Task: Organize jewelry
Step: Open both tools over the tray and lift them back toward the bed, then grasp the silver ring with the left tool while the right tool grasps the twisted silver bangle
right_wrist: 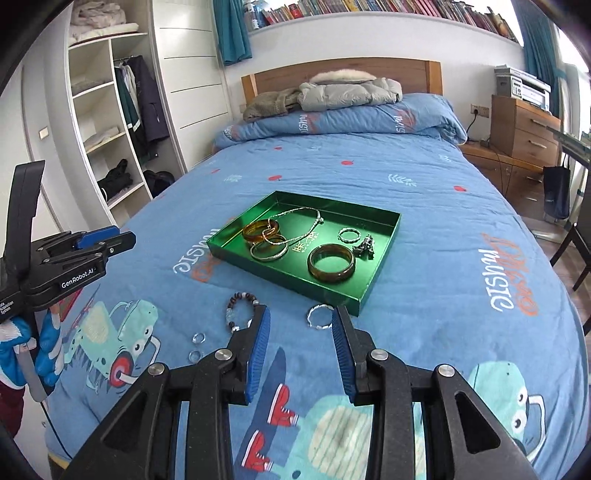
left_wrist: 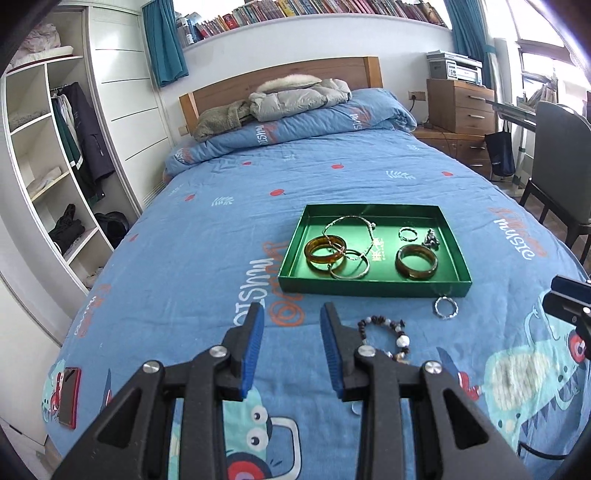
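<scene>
Two empty claws, left (left_wrist: 291, 314) and right (right_wrist: 301, 317), both parted; four loose pieces on bedspread (right_wrist: 424, 206); six in one green tray (right_wrist: 384, 254).

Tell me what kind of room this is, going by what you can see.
Most likely a bedroom in a home. A bed with a blue cartoon quilt fills the view, an open wardrobe with hanging clothes stands beside it, and a long shelf of books runs above the wooden headboard.
</scene>
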`<state>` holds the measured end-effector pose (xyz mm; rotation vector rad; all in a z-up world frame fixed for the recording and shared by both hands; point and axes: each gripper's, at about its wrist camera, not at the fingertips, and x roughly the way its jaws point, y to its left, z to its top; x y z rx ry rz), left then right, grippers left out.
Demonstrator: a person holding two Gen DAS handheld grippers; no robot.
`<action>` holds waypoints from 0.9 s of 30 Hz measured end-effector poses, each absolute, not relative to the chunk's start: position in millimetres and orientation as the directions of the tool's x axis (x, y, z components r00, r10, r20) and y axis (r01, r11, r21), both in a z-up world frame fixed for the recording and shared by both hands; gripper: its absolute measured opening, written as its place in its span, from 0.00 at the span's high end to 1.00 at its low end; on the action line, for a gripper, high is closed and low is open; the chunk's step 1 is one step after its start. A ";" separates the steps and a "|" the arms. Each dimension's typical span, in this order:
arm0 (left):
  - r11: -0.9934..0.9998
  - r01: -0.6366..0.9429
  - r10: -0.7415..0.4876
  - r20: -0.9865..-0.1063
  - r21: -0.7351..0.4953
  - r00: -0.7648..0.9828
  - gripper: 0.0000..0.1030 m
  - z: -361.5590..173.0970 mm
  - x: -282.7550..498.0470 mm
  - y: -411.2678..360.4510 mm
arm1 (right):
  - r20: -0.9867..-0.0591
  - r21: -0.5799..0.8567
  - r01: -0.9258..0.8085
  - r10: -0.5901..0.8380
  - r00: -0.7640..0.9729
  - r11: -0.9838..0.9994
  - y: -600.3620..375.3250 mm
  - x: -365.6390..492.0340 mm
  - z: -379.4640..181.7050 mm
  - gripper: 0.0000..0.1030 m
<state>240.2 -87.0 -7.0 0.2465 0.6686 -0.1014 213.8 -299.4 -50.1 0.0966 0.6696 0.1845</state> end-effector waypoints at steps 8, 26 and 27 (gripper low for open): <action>0.962 0.174 -0.025 -0.566 0.211 0.824 0.71 14.4 170.5 -79.8 | -0.579 0.120 -0.125 0.172 0.797 0.985 -297.2 142.1 -33.3 0.61; 0.969 0.170 -0.060 -0.496 0.180 0.866 0.71 40.8 76.6 -54.3 | -0.510 0.121 -0.100 0.149 0.847 0.988 -294.6 40.7 -9.6 0.58; 0.969 0.169 -0.061 -0.494 0.178 0.867 0.71 40.4 73.8 -52.3 | -0.508 0.122 -0.098 0.147 0.849 0.988 -294.7 37.3 -9.3 0.58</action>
